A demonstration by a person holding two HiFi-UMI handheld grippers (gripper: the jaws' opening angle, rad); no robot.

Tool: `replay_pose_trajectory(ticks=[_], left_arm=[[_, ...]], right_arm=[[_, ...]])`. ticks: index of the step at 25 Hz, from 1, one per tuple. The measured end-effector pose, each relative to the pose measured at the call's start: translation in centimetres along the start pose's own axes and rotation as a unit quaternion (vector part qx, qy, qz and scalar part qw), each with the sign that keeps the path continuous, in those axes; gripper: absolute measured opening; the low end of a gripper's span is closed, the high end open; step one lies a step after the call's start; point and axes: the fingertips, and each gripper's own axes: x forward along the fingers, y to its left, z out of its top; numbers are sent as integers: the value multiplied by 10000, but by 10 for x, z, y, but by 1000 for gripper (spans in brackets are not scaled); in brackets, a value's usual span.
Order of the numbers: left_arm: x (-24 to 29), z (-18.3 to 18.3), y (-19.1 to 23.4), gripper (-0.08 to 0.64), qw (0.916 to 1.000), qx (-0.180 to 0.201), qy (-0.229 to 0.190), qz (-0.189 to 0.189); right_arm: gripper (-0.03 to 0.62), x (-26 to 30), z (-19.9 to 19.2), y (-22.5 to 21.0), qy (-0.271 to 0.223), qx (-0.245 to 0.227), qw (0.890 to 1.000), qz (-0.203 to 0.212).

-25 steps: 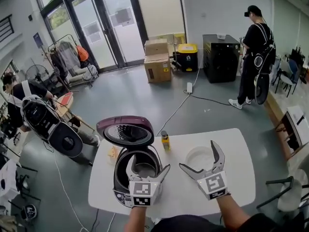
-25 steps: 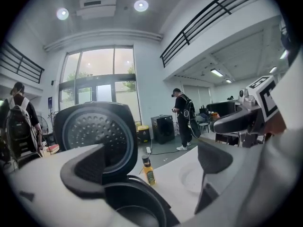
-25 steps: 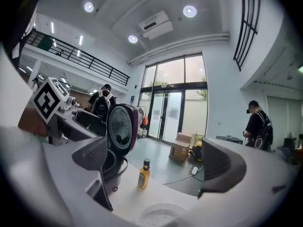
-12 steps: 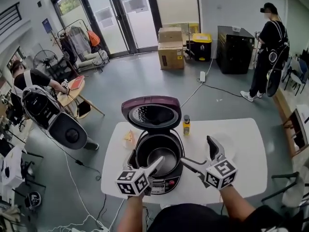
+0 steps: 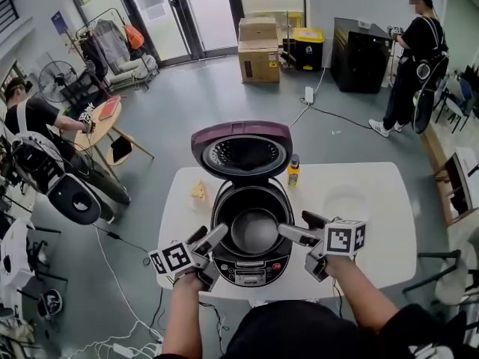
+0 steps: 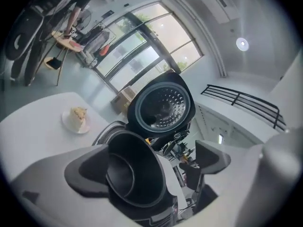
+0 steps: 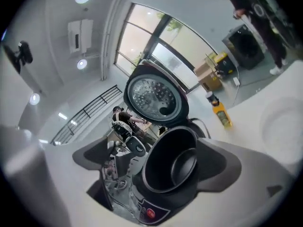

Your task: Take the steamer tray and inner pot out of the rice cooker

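The rice cooker (image 5: pixel 251 264) stands on the white table (image 5: pixel 389 238) with its maroon lid (image 5: pixel 241 149) raised. The dark inner pot (image 5: pixel 254 230) sits inside it, empty. The white steamer tray (image 5: pixel 346 200) lies on the table to the cooker's right. My left gripper (image 5: pixel 209 236) is open at the cooker's front left, its tips near the rim. My right gripper (image 5: pixel 299 226) is open at the pot's right rim. In the left gripper view the pot (image 6: pixel 135 174) shows between the left gripper's (image 6: pixel 149 167) spread jaws. The right gripper (image 7: pixel 158 162) likewise frames the pot (image 7: pixel 173 167).
A yellow bottle (image 5: pixel 293 170) stands right of the lid, and a small plate with food (image 5: pixel 197 193) lies left of the cooker. People, chairs, boxes and cables are on the floor around the table.
Both grippers have closed in on the cooker: the left swung toward its front left, the right moved from beside the steamer tray to the pot's right rim. The head view shifted.
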Motion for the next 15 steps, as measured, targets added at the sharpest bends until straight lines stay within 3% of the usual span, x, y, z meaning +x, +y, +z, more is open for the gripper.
replay_pose_trajectory(ticks=[3, 8, 15], left_arm=[[2, 3, 13, 561, 9969, -675, 13, -402], [6, 2, 30, 549, 9871, -1454, 101, -656], [13, -7, 43, 537, 9789, -1903, 282, -696]], right_arm=[[584, 8, -8, -14, 69, 1045, 9943, 208], [578, 18, -20, -30, 139, 2091, 9768, 451], [575, 27, -34, -41, 248, 2708, 9610, 502]])
